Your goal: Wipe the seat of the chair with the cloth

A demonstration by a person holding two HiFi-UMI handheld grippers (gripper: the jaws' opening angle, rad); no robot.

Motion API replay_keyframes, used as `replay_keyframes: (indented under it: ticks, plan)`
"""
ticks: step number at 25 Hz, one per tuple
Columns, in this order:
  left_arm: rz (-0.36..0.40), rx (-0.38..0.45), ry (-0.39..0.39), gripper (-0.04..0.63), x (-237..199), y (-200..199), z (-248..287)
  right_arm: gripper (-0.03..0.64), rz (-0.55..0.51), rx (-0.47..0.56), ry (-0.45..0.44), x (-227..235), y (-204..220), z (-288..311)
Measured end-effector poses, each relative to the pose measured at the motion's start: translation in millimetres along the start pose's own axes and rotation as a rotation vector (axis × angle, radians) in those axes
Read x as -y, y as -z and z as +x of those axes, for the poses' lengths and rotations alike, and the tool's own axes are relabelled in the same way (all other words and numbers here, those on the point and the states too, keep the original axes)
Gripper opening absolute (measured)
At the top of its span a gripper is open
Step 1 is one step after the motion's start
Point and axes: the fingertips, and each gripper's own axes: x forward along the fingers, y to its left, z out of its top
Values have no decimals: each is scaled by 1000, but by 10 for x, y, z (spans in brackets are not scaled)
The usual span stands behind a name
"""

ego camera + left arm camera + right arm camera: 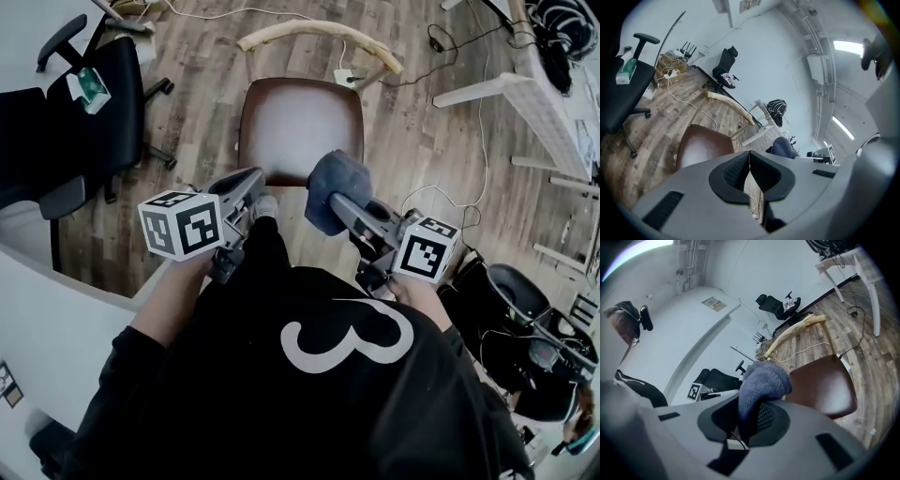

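Note:
A chair with a glossy brown seat [300,127] and a curved wooden backrest [319,36] stands on the floor ahead of me. My right gripper [330,199] is shut on a blue-grey cloth [334,189], held bunched above the seat's near right edge. The right gripper view shows the cloth [761,385] pinched between the jaws, with the seat [820,386] beyond. To the left, over the seat's near edge, my left gripper [255,180] is shut with nothing in it. Its jaws meet in the left gripper view, and the seat [701,147] lies past them.
A black office chair [80,122] stands at the left, with a green-and-white box [91,87] on it. White table legs [525,98] and loose cables [450,187] cross the wooden floor at the right. A black bag [525,328] sits low at the right.

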Motion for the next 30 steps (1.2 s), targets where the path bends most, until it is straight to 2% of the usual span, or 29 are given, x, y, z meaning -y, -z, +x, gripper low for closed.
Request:
replay_keyframes:
  ticks: [8,14,17,21,30]
  plan:
    - [-80,-129,-42,14,-628,-196,251,49,49,-45,20,307,-319,734]
    - [-160,-159,-86,14,-990,-237,483,49,86,-85,19,648,-407,1156]
    - [-192,-178,-84,14,-1104,-229,619,49,123,-109,21,835,-365,1342]
    - [-233,-201,-123,14,-1372,-229,670,49,173,-167,4,1004,-270,1650]
    - [-325,-265,-202,14,-1892,-128,927,49,71,-285,52,1536,-434,2273]
